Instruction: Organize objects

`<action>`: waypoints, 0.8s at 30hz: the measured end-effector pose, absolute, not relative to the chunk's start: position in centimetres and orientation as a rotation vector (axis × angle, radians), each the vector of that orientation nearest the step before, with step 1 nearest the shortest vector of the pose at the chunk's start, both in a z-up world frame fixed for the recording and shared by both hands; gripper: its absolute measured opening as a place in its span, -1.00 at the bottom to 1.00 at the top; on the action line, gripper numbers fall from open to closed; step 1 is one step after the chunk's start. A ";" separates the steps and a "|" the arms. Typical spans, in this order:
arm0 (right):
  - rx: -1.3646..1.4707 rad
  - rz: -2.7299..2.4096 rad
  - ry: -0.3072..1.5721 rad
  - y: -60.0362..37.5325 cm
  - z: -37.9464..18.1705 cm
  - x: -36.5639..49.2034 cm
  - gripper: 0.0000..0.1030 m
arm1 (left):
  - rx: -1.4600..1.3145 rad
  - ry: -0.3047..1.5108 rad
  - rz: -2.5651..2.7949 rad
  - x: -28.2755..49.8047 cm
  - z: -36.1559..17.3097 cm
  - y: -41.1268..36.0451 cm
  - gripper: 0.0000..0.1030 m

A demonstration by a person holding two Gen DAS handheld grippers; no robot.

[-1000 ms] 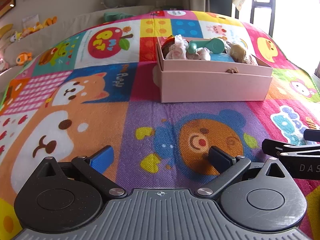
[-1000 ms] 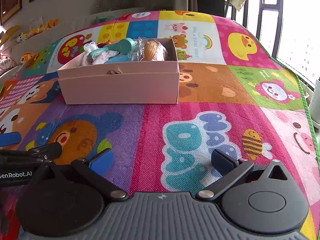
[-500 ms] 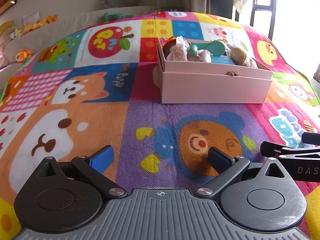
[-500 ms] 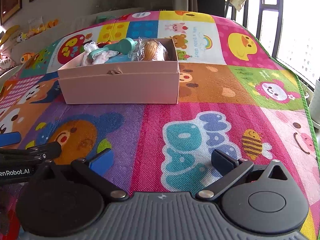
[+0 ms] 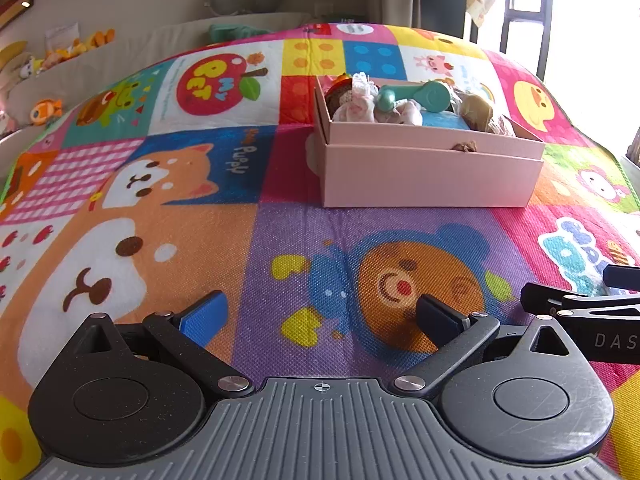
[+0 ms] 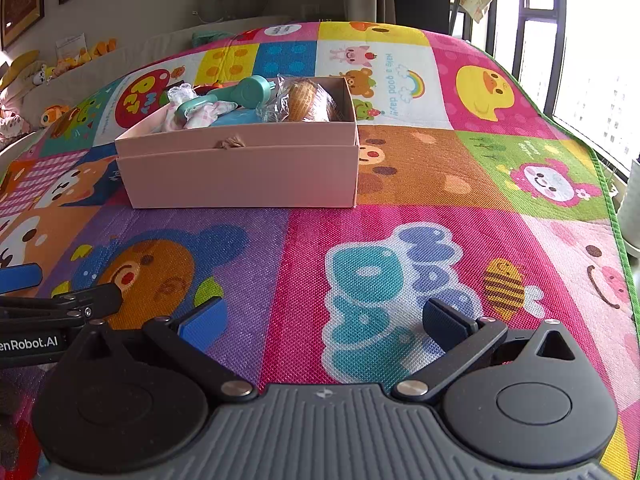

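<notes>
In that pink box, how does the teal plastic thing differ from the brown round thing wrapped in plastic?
The teal toy is smooth, bare plastic with a handle and a round head; the brown item is rounded with a ridged, waffle-like surface. The teal toy is unwrapped, the brown item sits in clear crinkly wrap. The teal toy lies across pale cloth near the middle; the brown item fills the end nearer the window. Both rest in the pink box, poking above its rim.

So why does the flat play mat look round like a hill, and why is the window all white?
Both views use fisheye lenses, so the play mat bulges; in the right wrist view the window is washed out by daylight, while the pink box stays sharp.
</notes>
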State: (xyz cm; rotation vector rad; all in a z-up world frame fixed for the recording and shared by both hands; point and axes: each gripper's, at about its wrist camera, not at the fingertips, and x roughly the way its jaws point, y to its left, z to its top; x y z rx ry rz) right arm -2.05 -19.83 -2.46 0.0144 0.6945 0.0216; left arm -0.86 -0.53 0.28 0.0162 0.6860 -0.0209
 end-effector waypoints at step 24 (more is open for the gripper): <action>0.014 0.021 0.695 -19.8 -2.5 -2.0 1.00 | 0.015 0.686 -0.022 -0.8 0.2 -0.5 0.99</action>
